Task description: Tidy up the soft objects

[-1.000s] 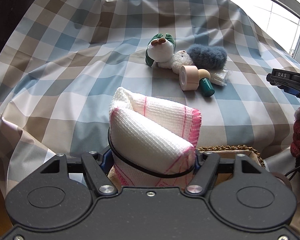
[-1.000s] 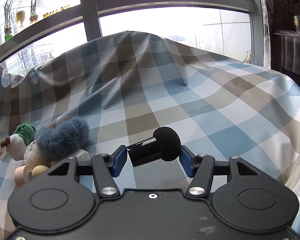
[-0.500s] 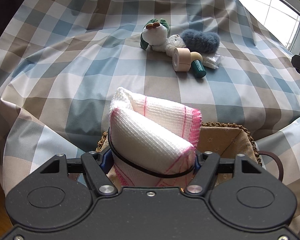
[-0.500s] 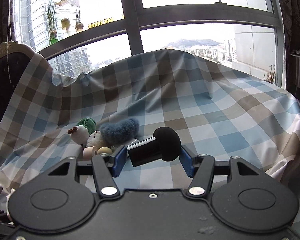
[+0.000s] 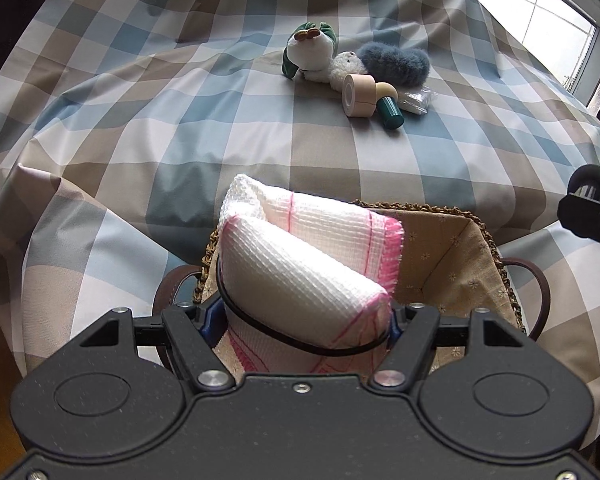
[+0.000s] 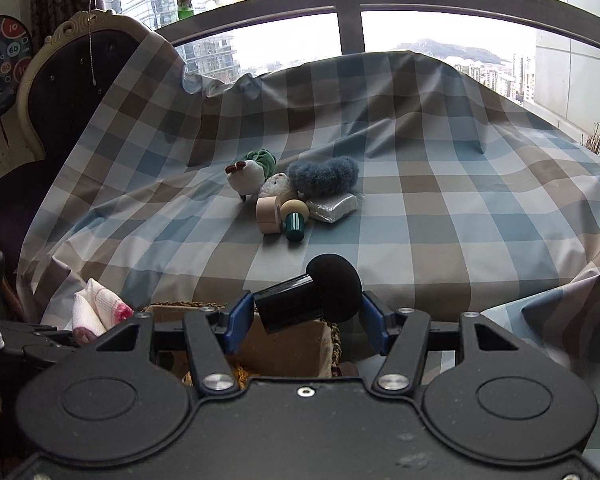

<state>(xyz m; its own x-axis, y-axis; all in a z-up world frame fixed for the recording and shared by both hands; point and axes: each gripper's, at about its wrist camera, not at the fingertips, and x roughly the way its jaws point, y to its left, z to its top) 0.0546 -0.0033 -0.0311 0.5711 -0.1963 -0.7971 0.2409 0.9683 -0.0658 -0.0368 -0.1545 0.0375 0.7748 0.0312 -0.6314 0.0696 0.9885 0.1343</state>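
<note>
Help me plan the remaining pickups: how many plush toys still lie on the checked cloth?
3, clustered together: a green-and-white plush leftmost, a small cream plush in the middle, a fuzzy blue plush rightmost. Others may be hidden behind.

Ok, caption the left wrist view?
Left gripper holds folded white-pink cloth over the lined wicker basket.

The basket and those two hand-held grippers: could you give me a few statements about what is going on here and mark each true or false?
1. The left hand-held gripper holds a rolled white and pink cloth over the woven basket. True.
2. The right hand-held gripper is empty. False: it is shut on a black sponge-headed applicator.
3. The blue fluffy toy lies inside the basket. False: it lies on the checked cover, beside the white plush toy.
4. A tan tape roll sits next to a green-handled mushroom-shaped piece. True.
</note>
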